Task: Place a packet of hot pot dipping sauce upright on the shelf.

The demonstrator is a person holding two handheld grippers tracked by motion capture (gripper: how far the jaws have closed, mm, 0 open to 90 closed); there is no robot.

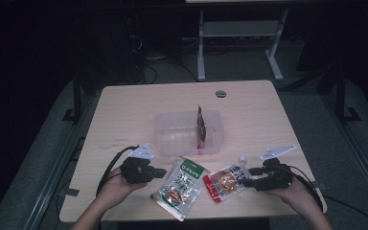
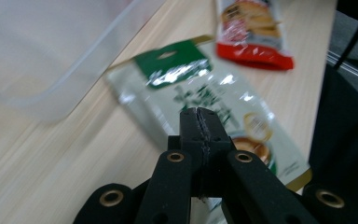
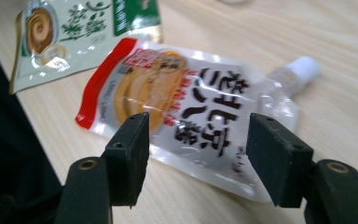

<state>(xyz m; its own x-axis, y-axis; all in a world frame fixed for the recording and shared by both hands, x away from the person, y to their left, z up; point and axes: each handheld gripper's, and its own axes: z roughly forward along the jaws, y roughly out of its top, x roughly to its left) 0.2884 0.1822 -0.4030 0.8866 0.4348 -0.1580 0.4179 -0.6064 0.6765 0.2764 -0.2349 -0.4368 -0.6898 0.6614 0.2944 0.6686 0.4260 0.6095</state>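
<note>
A green and white snack packet (image 1: 179, 187) (image 2: 191, 88) lies flat near the table's front edge. My left gripper (image 1: 160, 172) (image 2: 199, 116) hovers just left of it, jaws pressed together with nothing between them. To the right lies a red and clear spouted pouch (image 1: 225, 181) (image 3: 177, 98) with a white cap (image 3: 303, 67). My right gripper (image 1: 247, 182) (image 3: 198, 126) is at the pouch's right end, its jaws open and standing apart above the pouch without touching it. A clear plastic container (image 1: 167, 143) (image 2: 51, 56) sits mid-table with a red packet (image 1: 201, 127) standing on edge inside.
The wooden table (image 1: 124, 110) has a round cable grommet (image 1: 221, 93) at its far edge. Dark floor and a white desk frame (image 1: 201, 48) lie beyond the table. Both of the person's forearms come in from the front edge.
</note>
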